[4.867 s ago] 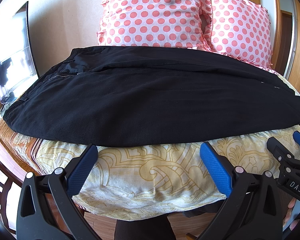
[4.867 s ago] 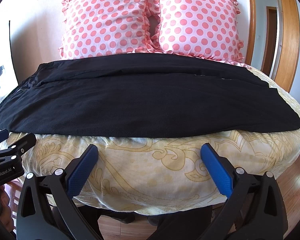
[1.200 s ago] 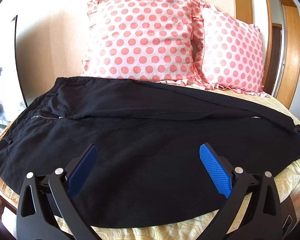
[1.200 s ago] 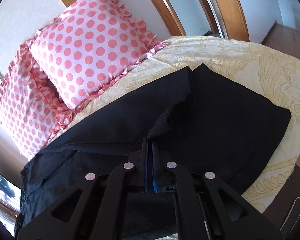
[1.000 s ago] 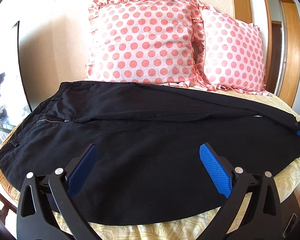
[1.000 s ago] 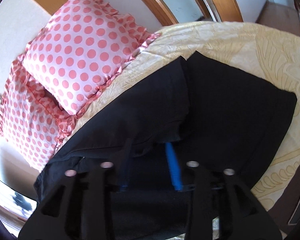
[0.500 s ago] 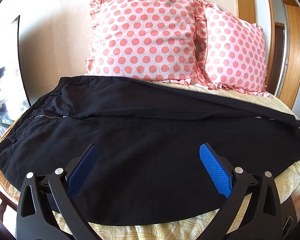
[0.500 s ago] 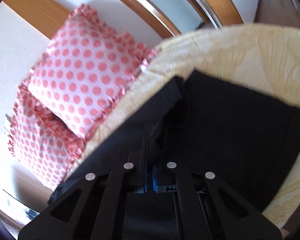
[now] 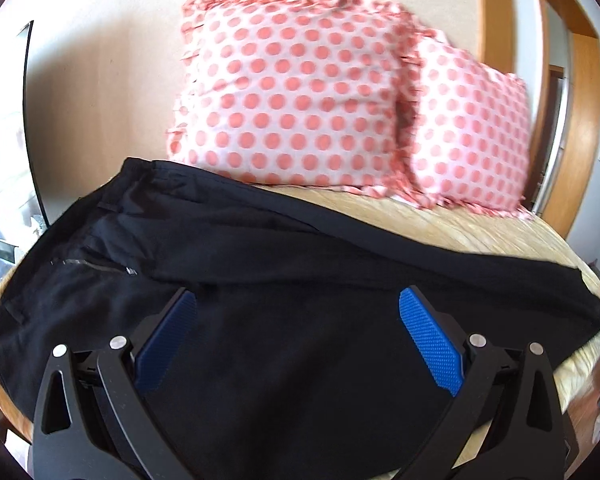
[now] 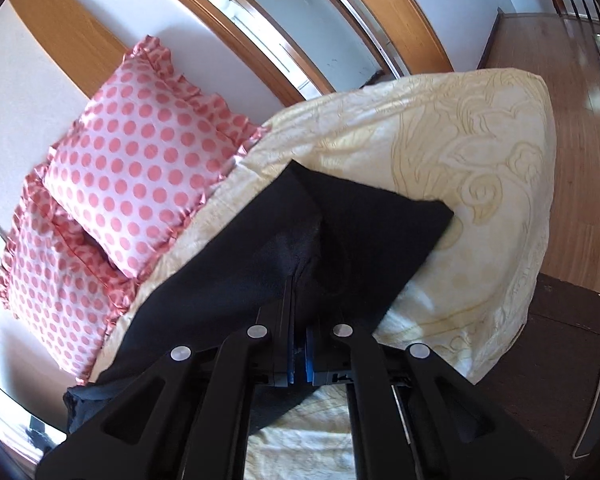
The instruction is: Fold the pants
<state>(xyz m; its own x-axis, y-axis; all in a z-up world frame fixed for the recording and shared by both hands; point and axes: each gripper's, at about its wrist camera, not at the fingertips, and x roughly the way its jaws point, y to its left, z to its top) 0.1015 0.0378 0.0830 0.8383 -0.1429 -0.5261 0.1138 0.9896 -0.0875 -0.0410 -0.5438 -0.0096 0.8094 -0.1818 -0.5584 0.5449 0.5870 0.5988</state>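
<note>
Here, your left gripper [image 9: 298,336] is spread wide, its blue pads [image 9: 428,338] far apart and holding nothing, and it hangs just above the near half of the pants [image 9: 260,320]. The pants are black and lie lengthwise across the bed [image 9: 480,228], waist at the far left with a zip [image 9: 90,265] showing, legs running off to the right. One leg lies a little behind the other, with a long fold line between them. Behind the pants, two pink spotted pillows [image 9: 292,100] lean against the wall, the left one in front of and partly covering the right. Further right, at the leg ends, your right gripper [image 10: 298,322] is clamped tight, its pads pressed together on a pinch of cloth near the hem of the pants [image 10: 340,240]. The cloth bunches and rises into that pinch, while the rest of the leg end lies flat on the cream patterned sheet [image 10: 480,160]. From that side the pillows [image 10: 140,160] sit to the far left, and a wood floor [image 10: 580,120] shows beyond the bed's right edge.
</note>
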